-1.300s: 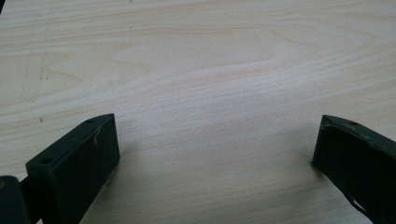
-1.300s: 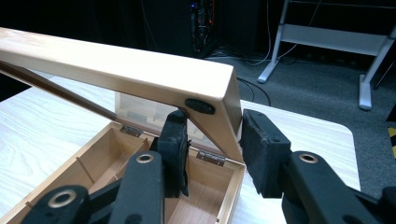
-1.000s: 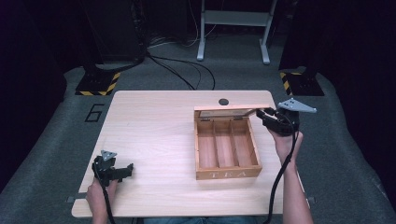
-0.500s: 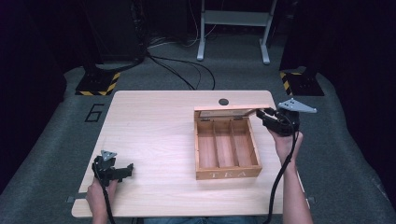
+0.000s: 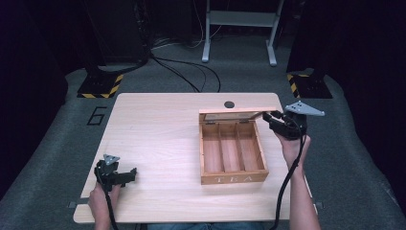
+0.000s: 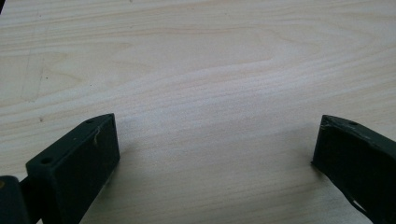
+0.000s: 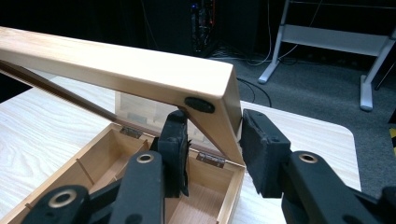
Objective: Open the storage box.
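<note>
Where lid raised, box marked "TEA".

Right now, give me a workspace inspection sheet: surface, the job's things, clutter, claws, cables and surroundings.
Surface: light wooden table, bare apart from the items below.
Job's things: wooden tea box marked TEA on its front, three compartments, nothing seen inside; its hinged lid is raised.
Clutter: small dark round object near the table's far edge, too small to identify.
Claws: right claw has its jaws on either side of the lid's side edge; left claw is open over bare tabletop, near the front left corner.
Cables: one trails from each claw along the forearm; more lie on the floor behind the table.
Surroundings: grey carpet, a numeral 6 on the floor, hazard-striped bases, a white stand frame.
</note>
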Tool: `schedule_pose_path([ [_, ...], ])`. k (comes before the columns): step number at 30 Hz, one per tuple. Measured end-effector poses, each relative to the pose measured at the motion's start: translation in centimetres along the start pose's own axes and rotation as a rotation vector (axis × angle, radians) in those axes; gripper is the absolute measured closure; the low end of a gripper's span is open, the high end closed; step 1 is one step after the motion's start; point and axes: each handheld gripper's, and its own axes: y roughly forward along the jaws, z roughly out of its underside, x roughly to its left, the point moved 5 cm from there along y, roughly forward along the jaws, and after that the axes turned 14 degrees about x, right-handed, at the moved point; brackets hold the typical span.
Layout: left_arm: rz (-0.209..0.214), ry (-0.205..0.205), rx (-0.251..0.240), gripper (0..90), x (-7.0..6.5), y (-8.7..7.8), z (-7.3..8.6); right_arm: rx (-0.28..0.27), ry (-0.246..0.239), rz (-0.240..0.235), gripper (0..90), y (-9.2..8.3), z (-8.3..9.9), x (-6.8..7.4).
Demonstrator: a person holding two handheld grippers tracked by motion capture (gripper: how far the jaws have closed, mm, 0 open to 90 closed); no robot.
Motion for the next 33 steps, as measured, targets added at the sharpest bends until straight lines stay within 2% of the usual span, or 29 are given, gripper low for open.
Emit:
schedule_pose_path([
  [33, 0.001, -0.001, -0.005, 0.4, -0.01, 0.01, 0.01, 0.002, -0.002, 0.004, 62.0, -0.01, -0.02, 0.07],
])
